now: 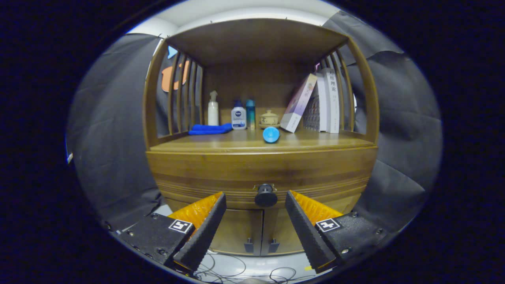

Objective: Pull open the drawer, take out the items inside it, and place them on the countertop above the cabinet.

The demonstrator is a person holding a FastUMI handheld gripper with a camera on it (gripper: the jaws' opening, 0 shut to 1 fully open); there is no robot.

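Claw (255, 221) open, empty; drawer knob (265, 195) just ahead, centred between fingers, drawer (260, 173) shut below counter (252, 145) front edge.

On the wooden countertop (221, 145): three upright bottles (238, 115) at the far side, one folded blue cloth (210, 129) left, one small lidded ceramic pot (269, 118), one blue round-ended cylinder (271, 134) nearer, several leaning books (323, 103) right. One round dark drawer knob (265, 195); two small cabinet door handles (260, 245).

tool (255, 201) held level, fingers (203, 228) spread wide apart, gripping nothing
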